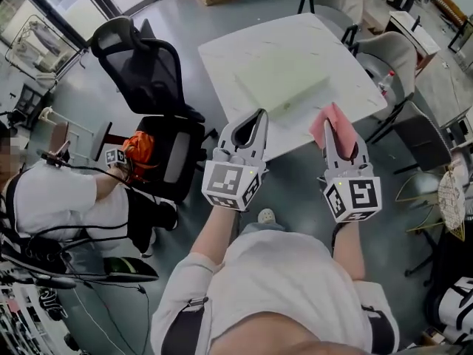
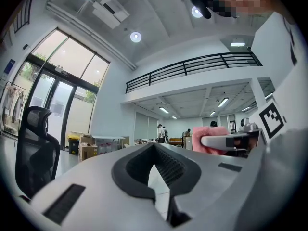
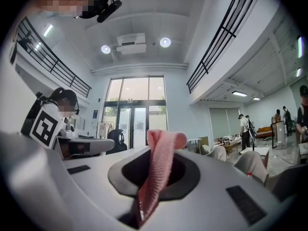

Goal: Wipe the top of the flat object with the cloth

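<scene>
Pink cloth [image 1: 325, 120] clamped in right gripper [image 1: 338, 140] jaws | left gripper [image 1: 256, 123] clenched, empty | risk: unheld pale flat slab [image 1: 284, 87] skids off desk [image 1: 244, 50] near edge

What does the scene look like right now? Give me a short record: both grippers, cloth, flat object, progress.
left gripper: jaws together, nothing between them
right gripper: jaws shut on the cloth
cloth: pink, folded, sticking out past the jaws
flat object: pale slab lying on the white table, nothing touching it
progress: wiping not yet begun; cloth is off the slab
</scene>
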{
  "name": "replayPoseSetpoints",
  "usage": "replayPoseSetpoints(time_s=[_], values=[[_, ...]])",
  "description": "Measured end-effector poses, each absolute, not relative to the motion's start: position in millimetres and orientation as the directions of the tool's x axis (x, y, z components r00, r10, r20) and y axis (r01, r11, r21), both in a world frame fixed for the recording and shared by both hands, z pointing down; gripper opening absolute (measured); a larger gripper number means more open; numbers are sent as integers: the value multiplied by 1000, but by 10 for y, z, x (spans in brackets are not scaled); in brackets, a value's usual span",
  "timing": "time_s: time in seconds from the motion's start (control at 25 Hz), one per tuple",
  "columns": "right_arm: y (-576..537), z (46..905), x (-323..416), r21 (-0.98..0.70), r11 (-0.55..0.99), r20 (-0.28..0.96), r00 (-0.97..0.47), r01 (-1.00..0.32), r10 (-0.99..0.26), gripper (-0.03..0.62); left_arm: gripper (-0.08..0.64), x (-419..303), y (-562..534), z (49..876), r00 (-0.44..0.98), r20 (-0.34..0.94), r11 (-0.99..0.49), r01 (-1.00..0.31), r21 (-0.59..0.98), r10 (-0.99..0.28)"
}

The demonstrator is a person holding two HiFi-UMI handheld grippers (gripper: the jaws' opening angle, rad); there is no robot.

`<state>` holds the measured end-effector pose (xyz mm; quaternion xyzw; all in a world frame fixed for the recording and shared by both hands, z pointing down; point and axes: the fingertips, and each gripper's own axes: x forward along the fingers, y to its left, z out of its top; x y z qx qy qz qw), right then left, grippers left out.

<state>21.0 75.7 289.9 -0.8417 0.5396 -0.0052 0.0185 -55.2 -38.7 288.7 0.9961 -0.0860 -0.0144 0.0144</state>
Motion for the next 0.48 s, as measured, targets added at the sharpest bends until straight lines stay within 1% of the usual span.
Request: replayPoseSetpoints(time_s=[0.48], values=[[121,2943,193,0,-429,30,429,-903,-903,31,15,-510,-1038,2986,987,-39,-985,-152,86,-156]])
